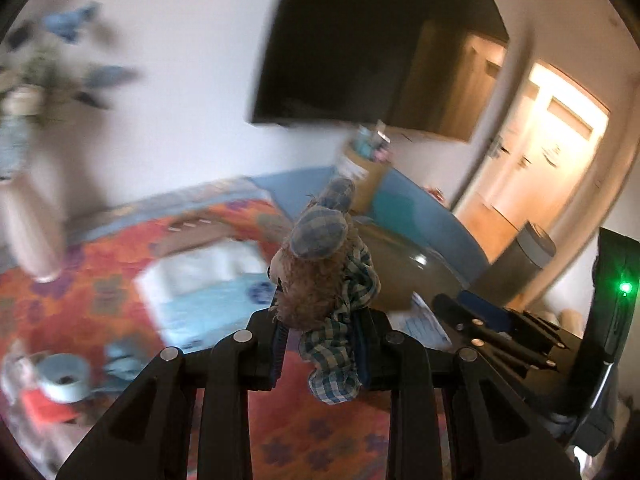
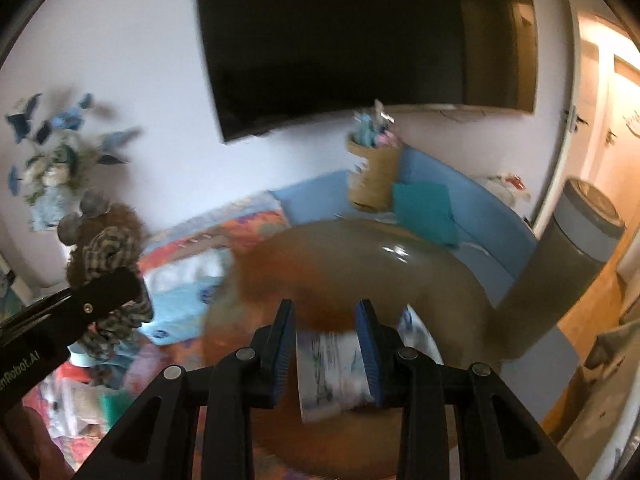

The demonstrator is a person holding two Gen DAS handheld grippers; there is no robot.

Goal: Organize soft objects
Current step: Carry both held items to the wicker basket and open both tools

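Note:
My left gripper [image 1: 322,336] is shut on a small brown plush animal [image 1: 316,276] with blue checked ears and a checked scarf, held up in the air; it also shows in the right wrist view [image 2: 106,256] at the left. My right gripper [image 2: 326,340] is shut on a soft white printed piece [image 2: 332,372] joined to a blurred orange-brown furry shape [image 2: 304,280]. The right gripper also shows in the left wrist view [image 1: 492,320] at the right.
An orange patterned cover [image 1: 80,280] lies below, with a white and light-blue pack [image 1: 208,288], a tape roll [image 1: 64,376] and loose clutter [image 2: 80,392]. A round brown table [image 2: 432,272], a blue sofa [image 2: 472,216], a woven basket [image 2: 372,176], a grey bin [image 2: 576,232] and a wall TV [image 2: 360,40] stand behind.

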